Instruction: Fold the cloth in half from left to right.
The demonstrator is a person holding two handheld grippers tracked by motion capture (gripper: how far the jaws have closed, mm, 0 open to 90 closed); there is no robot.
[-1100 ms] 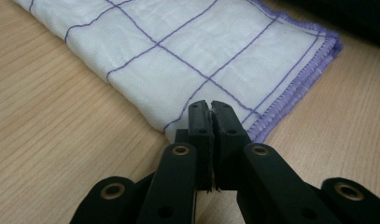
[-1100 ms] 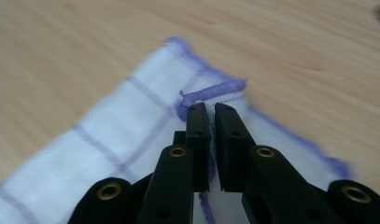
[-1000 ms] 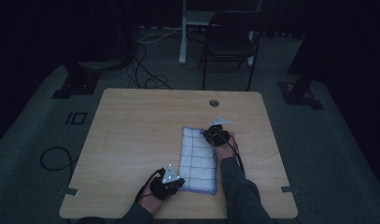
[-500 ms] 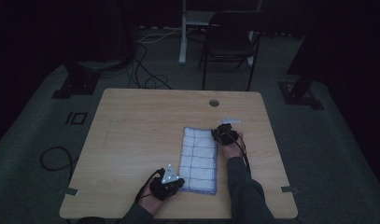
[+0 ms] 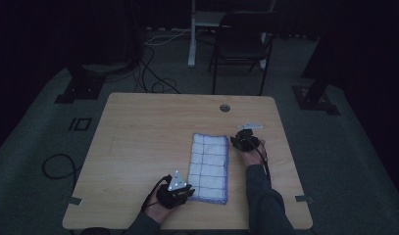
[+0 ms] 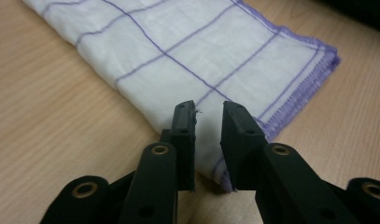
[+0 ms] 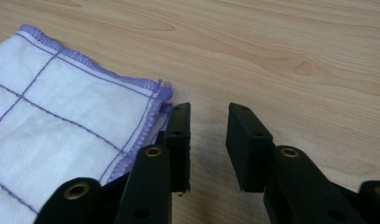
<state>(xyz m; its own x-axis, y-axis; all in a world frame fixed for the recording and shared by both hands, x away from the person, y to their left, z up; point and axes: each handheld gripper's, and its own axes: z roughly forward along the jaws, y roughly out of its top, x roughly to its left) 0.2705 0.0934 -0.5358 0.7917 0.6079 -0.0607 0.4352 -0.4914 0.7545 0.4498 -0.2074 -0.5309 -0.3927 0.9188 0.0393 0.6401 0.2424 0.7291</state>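
A white cloth with purple grid lines and a purple hem (image 5: 209, 165) lies folded into a long strip on the wooden table (image 5: 148, 127). My left gripper (image 5: 177, 190) rests at the cloth's near left corner. In the left gripper view its jaws (image 6: 207, 109) stand slightly apart above the cloth (image 6: 178, 46), gripping nothing. My right gripper (image 5: 243, 141) sits just right of the cloth's far right corner. In the right gripper view it is open (image 7: 208, 109) over bare wood, its left jaw beside the cloth's hem (image 7: 52, 112).
A round cable hole (image 5: 225, 107) sits near the table's far edge. Behind the table stand a dark chair (image 5: 241, 44) and a white post (image 5: 193, 34), with cables on the floor (image 5: 153, 83). Bare wood spreads left of the cloth.
My right gripper has slid rightward off the cloth's far right corner onto bare wood. The left gripper and the cloth have stayed put.
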